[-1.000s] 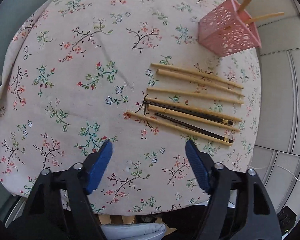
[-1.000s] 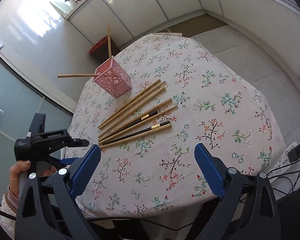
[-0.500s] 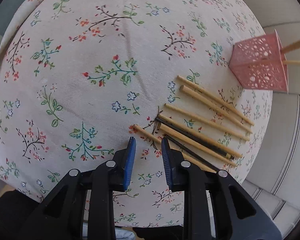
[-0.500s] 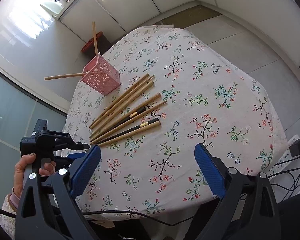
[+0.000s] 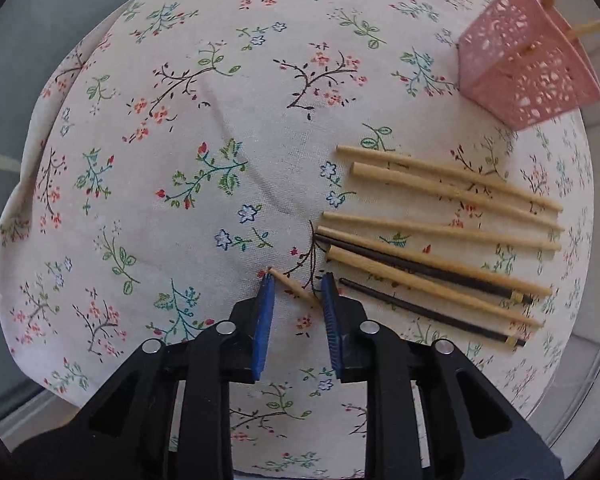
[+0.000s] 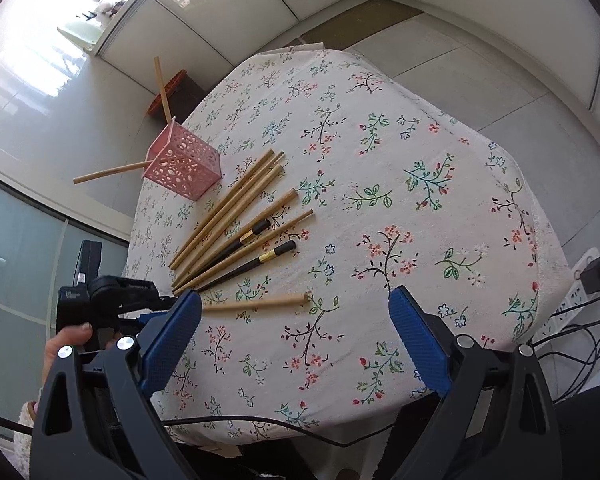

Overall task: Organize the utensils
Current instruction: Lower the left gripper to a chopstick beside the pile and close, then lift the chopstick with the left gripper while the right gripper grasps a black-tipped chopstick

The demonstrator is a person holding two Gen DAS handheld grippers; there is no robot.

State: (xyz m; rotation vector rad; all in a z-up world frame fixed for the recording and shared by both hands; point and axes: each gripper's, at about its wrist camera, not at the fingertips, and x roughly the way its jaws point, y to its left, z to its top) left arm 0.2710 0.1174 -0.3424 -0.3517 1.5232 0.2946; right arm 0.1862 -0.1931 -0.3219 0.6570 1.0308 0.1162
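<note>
- the left gripper (image 5: 296, 284) points down at the table, and its blue jaws have just been closing in around the thin end of one light wooden chopstick (image 5: 292, 286). the stick lies slanted between them. the left pad touches its tip, but it is hard to tell if both pads press it yet.
- in the right wrist view that same chopstick (image 6: 256, 304) lies flat on the flowery tablecloth (image 6: 420, 200), a little apart from the others.
- the right gripper (image 6: 296, 320) hangs wide open over the table edge with nothing in it.
- just past the left gripper lies the row of chopsticks (image 5: 440, 240), light ones and two black ones, side by side on the cloth.
- farther off stands the pink basket (image 5: 528, 68), with two chopsticks already sticking out of it.
- the step looks like picking up one stick. next it likely needs a firm squeeze, a lift, then a carry to the basket, tip going in first.
</note>
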